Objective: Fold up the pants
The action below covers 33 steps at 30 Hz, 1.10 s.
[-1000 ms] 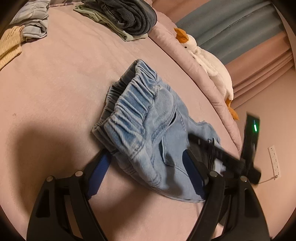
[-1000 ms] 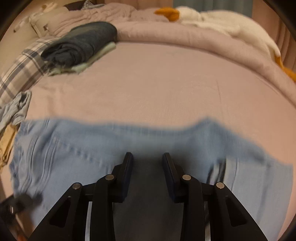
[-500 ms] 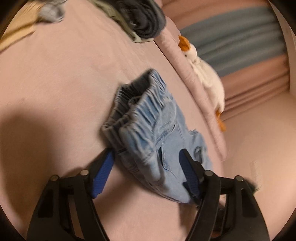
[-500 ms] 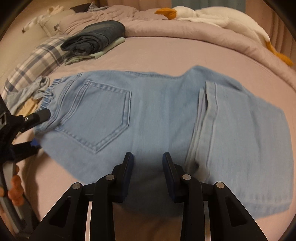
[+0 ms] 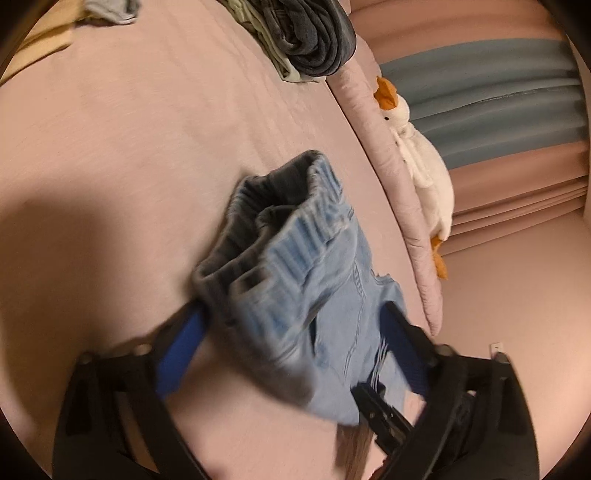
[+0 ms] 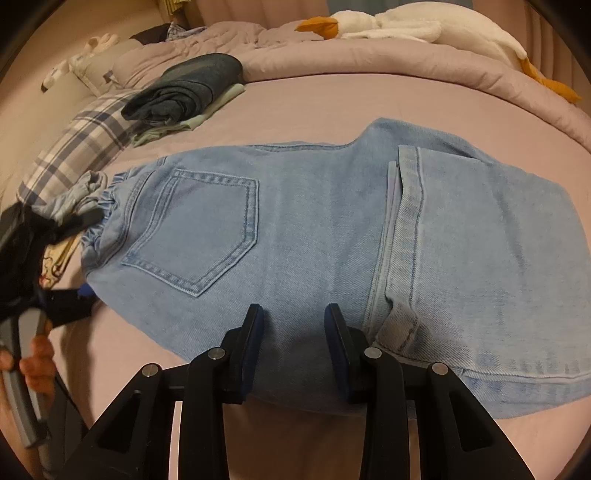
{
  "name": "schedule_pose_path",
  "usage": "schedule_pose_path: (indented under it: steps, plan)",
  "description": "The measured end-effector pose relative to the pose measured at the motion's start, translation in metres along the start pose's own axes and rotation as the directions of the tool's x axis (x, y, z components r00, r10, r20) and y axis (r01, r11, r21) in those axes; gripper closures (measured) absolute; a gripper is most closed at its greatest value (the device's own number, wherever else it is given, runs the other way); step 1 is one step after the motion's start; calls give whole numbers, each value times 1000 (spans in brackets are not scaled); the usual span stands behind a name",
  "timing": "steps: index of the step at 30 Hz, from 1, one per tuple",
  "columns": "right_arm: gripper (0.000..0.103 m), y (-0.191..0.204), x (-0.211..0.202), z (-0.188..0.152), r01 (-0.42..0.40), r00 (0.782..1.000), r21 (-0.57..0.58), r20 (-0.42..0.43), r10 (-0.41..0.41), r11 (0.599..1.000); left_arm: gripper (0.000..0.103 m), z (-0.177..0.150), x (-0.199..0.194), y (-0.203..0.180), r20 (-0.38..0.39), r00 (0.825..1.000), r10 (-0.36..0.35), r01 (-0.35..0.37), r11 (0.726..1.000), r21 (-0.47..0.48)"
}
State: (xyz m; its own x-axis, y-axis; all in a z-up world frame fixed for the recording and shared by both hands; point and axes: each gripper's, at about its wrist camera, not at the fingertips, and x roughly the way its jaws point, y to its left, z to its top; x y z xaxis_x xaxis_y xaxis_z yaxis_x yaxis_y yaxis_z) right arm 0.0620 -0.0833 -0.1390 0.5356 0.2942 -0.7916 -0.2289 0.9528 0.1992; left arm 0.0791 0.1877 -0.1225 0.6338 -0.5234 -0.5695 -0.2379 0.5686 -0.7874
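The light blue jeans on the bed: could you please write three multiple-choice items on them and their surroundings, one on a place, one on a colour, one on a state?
1. Where is the left gripper?
A. at the elastic waistband
B. at the leg hems
C. on the dark folded clothes

2. What colour is the plush goose's beak?
A. black
B. orange
C. pink

3. How do the right gripper's jaws stand?
A. clamped on the jeans
B. open
C. holding the plaid cloth

Answers: 1 A, its blue pads straddle the gathered waistband of the jeans; 2 B, the beak is orange against the white body; 3 B, a clear gap shows between the fingers, with the denim beyond them.
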Motion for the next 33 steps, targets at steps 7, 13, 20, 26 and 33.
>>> schedule_pose_path:
  steps: [7, 13, 20, 26, 33]
  plan:
    - [67, 1, 1, 1, -12, 1000, -18, 4, 12, 1000, 2, 6, 18, -15, 58, 991, 117, -120, 991, 52]
    - [68, -1, 1, 0, -20, 1000, -20, 13, 20, 1000, 38, 11, 17, -9, 34, 990, 133, -135, 989, 59]
    - [67, -1, 1, 3, -15, 1000, -25, 6, 15, 1000, 48, 2, 12, -29, 95, 971, 221, -234, 959, 157]
    - [67, -14, -15, 19, -100, 993, 51, 66, 96, 994, 50, 1, 10, -32, 112, 968, 225, -244, 950, 195]
    - [67, -25, 8, 53, 9, 999, 43, 45, -10, 999, 52, -5, 6, -46, 158, 961, 228, -265, 924, 276]
